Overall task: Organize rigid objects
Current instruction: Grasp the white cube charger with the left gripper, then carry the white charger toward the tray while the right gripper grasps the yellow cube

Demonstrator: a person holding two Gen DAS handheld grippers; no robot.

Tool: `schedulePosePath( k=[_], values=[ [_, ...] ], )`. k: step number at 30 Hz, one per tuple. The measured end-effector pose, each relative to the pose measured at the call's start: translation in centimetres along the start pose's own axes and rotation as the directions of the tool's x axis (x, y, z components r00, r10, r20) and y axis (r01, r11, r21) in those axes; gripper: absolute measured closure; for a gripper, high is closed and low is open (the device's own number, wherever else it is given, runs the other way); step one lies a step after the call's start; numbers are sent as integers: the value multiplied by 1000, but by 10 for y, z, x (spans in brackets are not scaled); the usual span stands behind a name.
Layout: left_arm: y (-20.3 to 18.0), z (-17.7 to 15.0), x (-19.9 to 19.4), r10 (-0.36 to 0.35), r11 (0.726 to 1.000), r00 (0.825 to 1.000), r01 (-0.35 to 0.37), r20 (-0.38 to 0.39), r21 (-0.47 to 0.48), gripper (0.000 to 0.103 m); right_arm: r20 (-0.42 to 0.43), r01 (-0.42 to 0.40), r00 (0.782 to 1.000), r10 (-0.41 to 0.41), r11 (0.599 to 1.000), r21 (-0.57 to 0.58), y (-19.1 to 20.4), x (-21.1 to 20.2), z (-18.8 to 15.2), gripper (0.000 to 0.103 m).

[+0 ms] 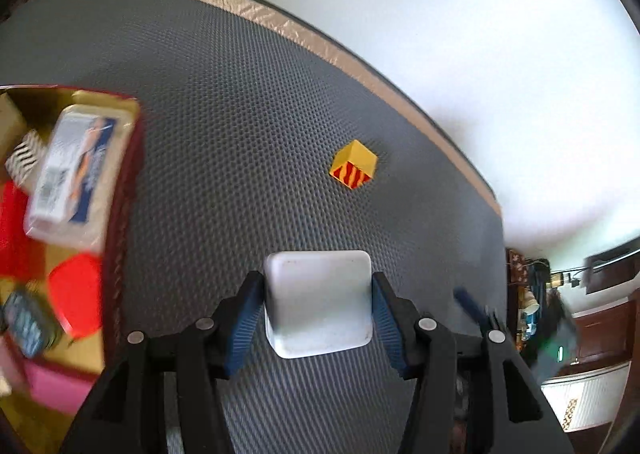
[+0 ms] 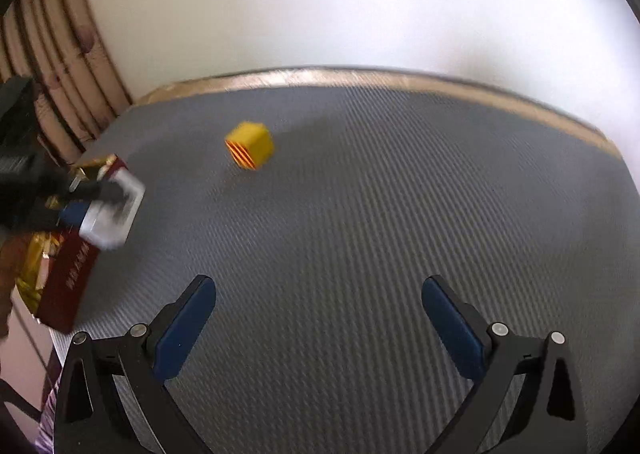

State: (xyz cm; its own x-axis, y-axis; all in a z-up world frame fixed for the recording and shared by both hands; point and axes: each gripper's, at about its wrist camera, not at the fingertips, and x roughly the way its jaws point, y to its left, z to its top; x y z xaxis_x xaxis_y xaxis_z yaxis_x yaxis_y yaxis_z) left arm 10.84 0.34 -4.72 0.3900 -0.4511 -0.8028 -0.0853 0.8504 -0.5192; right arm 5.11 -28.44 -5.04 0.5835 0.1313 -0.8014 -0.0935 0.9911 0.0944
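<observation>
My left gripper (image 1: 318, 304) is shut on a white rounded box (image 1: 318, 302), held above the grey mat to the right of a red box (image 1: 120, 213) with gold lining. The red box holds a white packet (image 1: 76, 169), a red lid (image 1: 76, 294) and other items. A yellow cube with red stripes (image 1: 354, 169) lies on the mat beyond the gripper. In the right wrist view my right gripper (image 2: 320, 318) is open and empty over the mat. The yellow cube (image 2: 250, 149) lies ahead of it to the left. The left gripper with the white box (image 2: 112, 213) shows blurred at the left, by the red box (image 2: 68, 286).
The grey textured mat (image 1: 240, 113) covers the table, with a tan edge (image 1: 280, 25) at the back. A white wall stands behind. Furniture and clutter (image 1: 560, 314) show past the table's right edge. A slatted panel (image 2: 60, 65) stands at the far left.
</observation>
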Motion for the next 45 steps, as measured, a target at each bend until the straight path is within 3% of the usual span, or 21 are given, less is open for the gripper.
schedulePosePath(
  k=[9,12,21,23,24,25,26,28,30,35,40,45],
  values=[
    [8,-21,-57,-31,999,999,30,44,11,48,11,-53,998,58,966,-252,35,53,56,0],
    [12,-27,-80,-24,1000,997,23,68,12,48,-17,-39,999,36,948,-316,36,70,69,1],
    [46,-33,-131,22,999,992,-17,120,-47,48,-102,-109,992,71,895,-434,46,105,95,8],
    [56,-32,-133,24,997,992,-16,122,-70,48,-127,-107,990,54,880,-462,50,112,96,14],
    [59,-32,-134,26,997,992,-17,124,-78,48,-133,-104,990,46,876,-470,51,115,96,22],
    [60,-32,-135,33,997,992,-23,125,-79,48,-142,-102,989,38,873,-476,52,117,97,35],
    [61,-33,-136,38,996,991,-28,127,-80,48,-158,-107,987,35,872,-477,54,122,98,41],
    [63,-33,-137,45,995,990,-34,131,-89,48,-188,-102,982,11,871,-481,55,128,96,70],
    [63,-33,-137,51,995,990,-39,133,-95,48,-200,-117,980,25,878,-464,54,125,93,75],
    [72,-33,-151,79,992,984,-61,161,-113,48,-183,-134,981,64,906,-402,52,96,77,75],
    [93,-25,-166,123,987,974,-100,191,-125,48,-115,-197,979,170,935,-296,55,45,55,75],
    [111,-18,-168,156,984,968,-135,196,-113,48,-34,-282,959,282,931,-232,77,-7,29,75]
  ],
)
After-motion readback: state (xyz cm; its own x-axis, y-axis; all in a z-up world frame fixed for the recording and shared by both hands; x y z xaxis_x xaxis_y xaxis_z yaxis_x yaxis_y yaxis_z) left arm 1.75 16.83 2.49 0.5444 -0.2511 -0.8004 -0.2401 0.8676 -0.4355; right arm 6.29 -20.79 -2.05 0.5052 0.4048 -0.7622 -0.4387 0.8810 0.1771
